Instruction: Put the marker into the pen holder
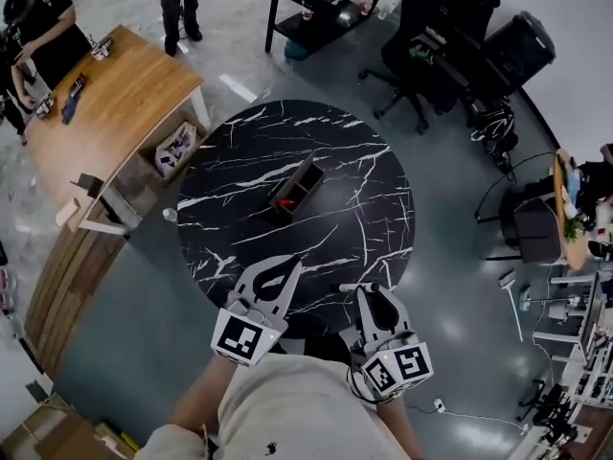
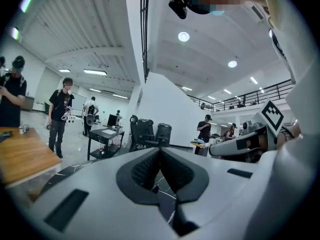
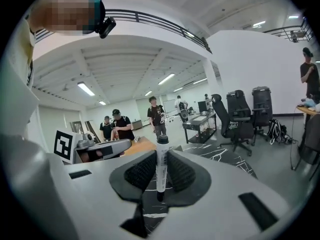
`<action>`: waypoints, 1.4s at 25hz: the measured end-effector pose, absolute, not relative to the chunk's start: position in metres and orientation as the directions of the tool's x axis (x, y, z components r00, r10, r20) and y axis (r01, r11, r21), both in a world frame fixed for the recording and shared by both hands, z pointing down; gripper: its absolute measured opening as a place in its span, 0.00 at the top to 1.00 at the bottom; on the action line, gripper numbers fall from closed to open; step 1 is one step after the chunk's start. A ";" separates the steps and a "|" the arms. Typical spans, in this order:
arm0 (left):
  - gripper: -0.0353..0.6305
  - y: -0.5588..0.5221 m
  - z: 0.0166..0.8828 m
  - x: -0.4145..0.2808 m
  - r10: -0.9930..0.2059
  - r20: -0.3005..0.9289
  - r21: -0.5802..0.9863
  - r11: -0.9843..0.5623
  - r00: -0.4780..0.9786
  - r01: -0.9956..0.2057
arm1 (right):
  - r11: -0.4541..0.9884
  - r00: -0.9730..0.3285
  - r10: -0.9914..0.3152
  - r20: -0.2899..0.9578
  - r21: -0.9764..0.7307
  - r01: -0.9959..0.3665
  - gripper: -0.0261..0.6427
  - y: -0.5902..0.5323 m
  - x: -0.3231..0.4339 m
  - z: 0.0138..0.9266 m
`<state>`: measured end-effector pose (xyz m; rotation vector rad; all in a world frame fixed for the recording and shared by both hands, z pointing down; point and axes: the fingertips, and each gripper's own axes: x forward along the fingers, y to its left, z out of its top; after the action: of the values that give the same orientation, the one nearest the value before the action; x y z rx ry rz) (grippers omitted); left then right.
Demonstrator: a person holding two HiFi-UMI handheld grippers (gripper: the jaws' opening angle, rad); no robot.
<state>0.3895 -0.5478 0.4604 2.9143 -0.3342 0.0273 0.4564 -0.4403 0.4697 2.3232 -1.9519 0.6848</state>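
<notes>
Right claw (image 3: 159,160), yours: clamped on marker (image 3: 161,159), held crosswise to its jaws. Holder (image 1: 295,188): mid-tabletop (image 1: 369,166), ahead-left, well apart. Left claw (image 2: 160,156): closed, empty.

black white-veined marble table (image 1: 364,209), white black-capped marker (image 3: 161,166), dark pen holder (image 1: 308,173), perhaps red inside

Left gripper (image 1: 290,264) jaws together, empty — right gripper (image 1: 368,290) clamps a marker (image 3: 161,164).
</notes>
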 end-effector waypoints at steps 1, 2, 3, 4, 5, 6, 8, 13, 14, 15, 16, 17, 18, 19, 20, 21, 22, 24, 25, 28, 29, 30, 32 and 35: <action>0.93 -0.549 0.459 0.393 -0.242 0.042 0.197 -0.949 0.969 -0.245 | -0.196 0.094 -0.930 0.355 -0.264 -0.944 0.84 -0.443 0.462 0.475; 0.93 -0.552 0.458 0.395 -0.264 0.047 0.192 -0.944 0.963 -0.268 | -0.180 0.073 -0.929 0.362 -0.274 -0.945 0.84 -0.447 0.469 0.479; 0.93 -0.555 0.458 0.396 -0.289 0.054 0.191 -0.936 0.956 -0.294 | -0.164 0.051 -0.928 0.369 -0.282 -0.945 0.84 -0.452 0.476 0.483; 0.93 -0.558 0.457 0.398 -0.318 0.063 0.196 -0.926 0.946 -0.324 | -0.144 0.027 -0.926 0.376 -0.289 -0.946 0.84 -0.458 0.483 0.486; 0.93 -0.561 0.457 0.399 -0.350 0.072 0.207 -0.911 0.934 -0.357 | -0.120 0.000 -0.925 0.380 -0.293 -0.949 0.84 -0.466 0.492 0.488; 0.93 -0.564 0.457 0.399 -0.382 0.083 0.219 -0.894 0.920 -0.391 | -0.089 -0.030 -0.924 0.380 -0.291 -0.952 0.84 -0.476 0.500 0.490; 0.93 -0.569 0.459 0.400 -0.442 0.104 0.231 -0.860 0.891 -0.454 | -0.019 -0.090 -0.923 0.374 -0.278 -0.960 0.84 -0.499 0.515 0.496; 0.93 -0.571 0.472 0.399 -0.547 0.153 0.230 -0.790 0.823 -0.568 | 0.103 -0.183 -0.911 0.370 -0.226 -0.969 0.84 -0.559 0.542 0.511; 0.93 -0.571 0.474 0.398 -0.564 0.162 0.226 -0.777 0.809 -0.587 | 0.123 -0.194 -0.909 0.370 -0.206 -0.971 0.84 -0.572 0.547 0.516; 0.93 -0.571 0.476 0.396 -0.582 0.172 0.225 -0.762 0.795 -0.607 | 0.142 -0.204 -0.906 0.370 -0.188 -0.972 0.84 -0.585 0.550 0.521; 0.93 -0.572 0.478 0.394 -0.601 0.181 0.226 -0.745 0.779 -0.627 | 0.159 -0.215 -0.903 0.372 -0.174 -0.972 0.84 -0.597 0.553 0.527; 0.93 -0.572 0.480 0.391 -0.620 0.188 0.230 -0.727 0.762 -0.647 | 0.176 -0.226 -0.899 0.375 -0.164 -0.971 0.84 -0.608 0.556 0.532; 0.93 -0.572 0.480 0.389 -0.638 0.193 0.237 -0.707 0.745 -0.667 | 0.192 -0.238 -0.894 0.379 -0.156 -0.969 0.84 -0.620 0.557 0.538; 0.93 -0.572 0.481 0.387 -0.656 0.195 0.247 -0.687 0.729 -0.684 | 0.206 -0.249 -0.890 0.382 -0.149 -0.967 0.84 -0.631 0.558 0.543; 0.93 -0.571 0.481 0.385 -0.672 0.196 0.255 -0.669 0.715 -0.698 | 0.220 -0.258 -0.887 0.383 -0.142 -0.965 0.84 -0.642 0.557 0.547; 0.93 -0.569 0.482 0.383 -0.685 0.197 0.261 -0.653 0.701 -0.711 | 0.231 -0.265 -0.885 0.384 -0.132 -0.964 0.84 -0.651 0.556 0.551; 0.93 -0.567 0.483 0.381 -0.696 0.200 0.262 -0.639 0.689 -0.723 | 0.240 -0.268 -0.883 0.386 -0.120 -0.963 0.84 -0.659 0.555 0.555; 0.93 -0.562 0.489 0.378 -0.713 0.210 0.265 -0.618 0.669 -0.741 | 0.258 -0.270 -0.879 0.394 -0.084 -0.963 0.84 -0.674 0.551 0.564; 0.93 -0.559 0.492 0.376 -0.718 0.216 0.269 -0.608 0.662 -0.747 | 0.269 -0.271 -0.876 0.400 -0.063 -0.961 0.84 -0.680 0.548 0.570; 0.93 -0.555 0.500 0.370 -0.725 0.225 0.280 -0.592 0.651 -0.756 | 0.314 -0.289 -0.859 0.422 -0.010 -0.949 0.84 -0.695 0.538 0.589; 0.93 -0.555 0.502 0.369 -0.726 0.224 0.281 -0.591 0.651 -0.756 | 0.326 -0.292 -0.854 0.431 0.003 -0.946 0.84 -0.699 0.535 0.596; 0.93 -0.554 0.503 0.368 -0.726 0.222 0.282 -0.591 0.650 -0.756 | 0.334 -0.293 -0.850 0.438 0.018 -0.942 0.84 -0.701 0.532 0.602; 0.93 -0.554 0.504 0.368 -0.730 0.223 0.288 -0.584 0.647 -0.759 | 0.345 -0.286 -0.845 0.452 0.051 -0.937 0.84 -0.705 0.530 0.614; 0.93 -0.555 0.504 0.366 -0.735 0.223 0.298 -0.573 0.640 -0.763 | 0.347 -0.277 -0.839 0.468 0.069 -0.935 0.84 -0.707 0.527 0.630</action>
<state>0.3659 -0.5555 0.5035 2.4962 -1.1908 0.1054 0.5273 -0.7072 0.6296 1.5523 -2.1914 0.3063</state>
